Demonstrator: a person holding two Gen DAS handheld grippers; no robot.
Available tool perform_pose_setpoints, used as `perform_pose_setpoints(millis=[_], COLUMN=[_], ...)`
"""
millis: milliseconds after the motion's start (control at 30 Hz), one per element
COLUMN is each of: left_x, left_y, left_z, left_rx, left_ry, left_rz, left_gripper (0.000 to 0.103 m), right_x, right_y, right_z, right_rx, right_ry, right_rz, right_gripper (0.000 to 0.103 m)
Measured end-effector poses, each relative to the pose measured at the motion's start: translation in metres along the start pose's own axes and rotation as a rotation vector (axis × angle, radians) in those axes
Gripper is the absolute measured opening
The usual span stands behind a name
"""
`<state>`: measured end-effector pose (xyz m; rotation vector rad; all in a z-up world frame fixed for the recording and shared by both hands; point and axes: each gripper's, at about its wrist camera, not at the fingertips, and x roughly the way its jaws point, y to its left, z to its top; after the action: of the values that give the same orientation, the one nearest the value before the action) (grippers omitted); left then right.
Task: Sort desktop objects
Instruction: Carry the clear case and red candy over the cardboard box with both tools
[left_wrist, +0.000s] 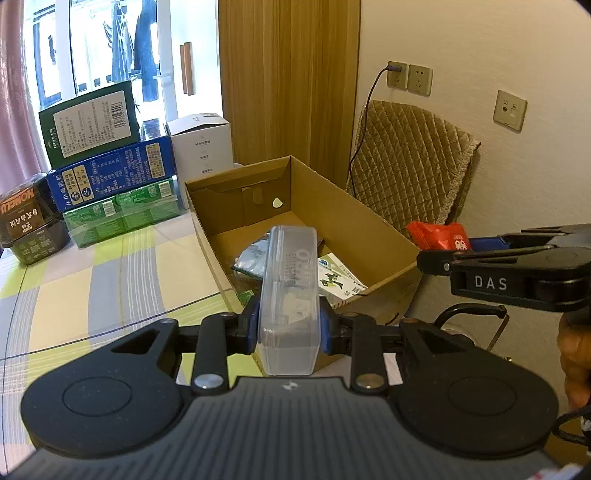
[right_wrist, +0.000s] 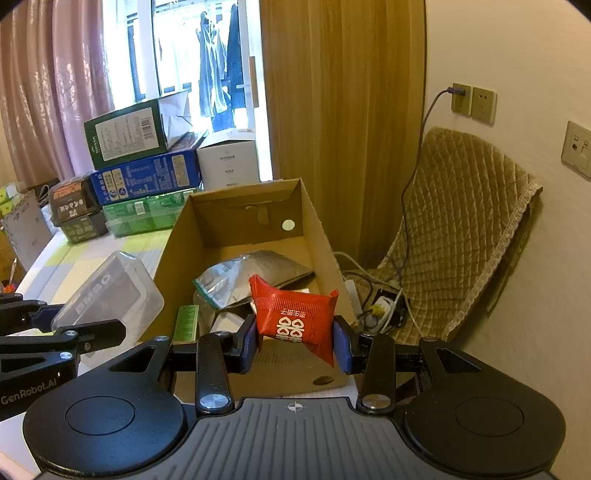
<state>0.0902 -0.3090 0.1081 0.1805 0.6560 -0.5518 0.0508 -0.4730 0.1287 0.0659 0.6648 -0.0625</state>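
Between the blue pads of the left gripper (left_wrist: 289, 328) sits a clear plastic case (left_wrist: 290, 288), pinched across its narrow width near the near end, so most of its length juts toward twelve o'clock over the cardboard box (left_wrist: 354, 229). That grip leaves the far end free to tip down into the box, which looks like the reason for holding it so.

The right gripper (right_wrist: 295, 341) is pressed onto a red packet (right_wrist: 295, 317), squeezed at its two sides with the printed face toward the camera; the packet hangs just above the near wall of the box. Seen from the left wrist, the right gripper enters at three o'clock, its packet at about two.

Inside the box lie a silver pouch (right_wrist: 255, 273) and some printed cards (left_wrist: 338, 277), so sorting is judged to be under way, with both held things likely bound for the same box.

At ten o'clock on the checked tablecloth (left_wrist: 92, 280), a stack of cartons (left_wrist: 110, 177) stands well apart. A quilted chair (right_wrist: 469, 221) waits at two o'clock by the wall.
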Motion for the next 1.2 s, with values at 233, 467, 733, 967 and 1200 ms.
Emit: perform_pose_setpoints(millis=[233, 467, 733, 967, 1200], left_x=[0.01, 0.025, 0.04, 0.054, 0.069], left_y=[0.001, 0.006, 0.019, 0.031, 0.04], left_z=[0.008, 0.022, 0.04, 0.056, 0.071], left_rx=[-0.001, -0.012, -0.037, -0.061, -0.065], left_ry=[0.002, -0.003, -0.007, -0.009, -0.007], left_rz=[0.004, 0.007, 0.011, 0.01, 0.017], left_gripper=[0.026, 0.026, 0.026, 0.026, 0.026], right_x=[0.011, 0.025, 0.043, 0.065, 0.083], right_y=[-0.004, -0.004, -0.004, -0.003, 0.001], right_z=[0.012, 0.03, 0.058, 0.074, 0.086], right_rx=[-0.014, -0.023, -0.035, -0.048, -0.073], right_ry=[0.004, 0.016, 0.024, 0.047, 0.064], right_rz=[0.006, 0.026, 0.046, 0.053, 0.051], right_gripper=[0.039, 0.039, 0.039, 0.039, 0.039])
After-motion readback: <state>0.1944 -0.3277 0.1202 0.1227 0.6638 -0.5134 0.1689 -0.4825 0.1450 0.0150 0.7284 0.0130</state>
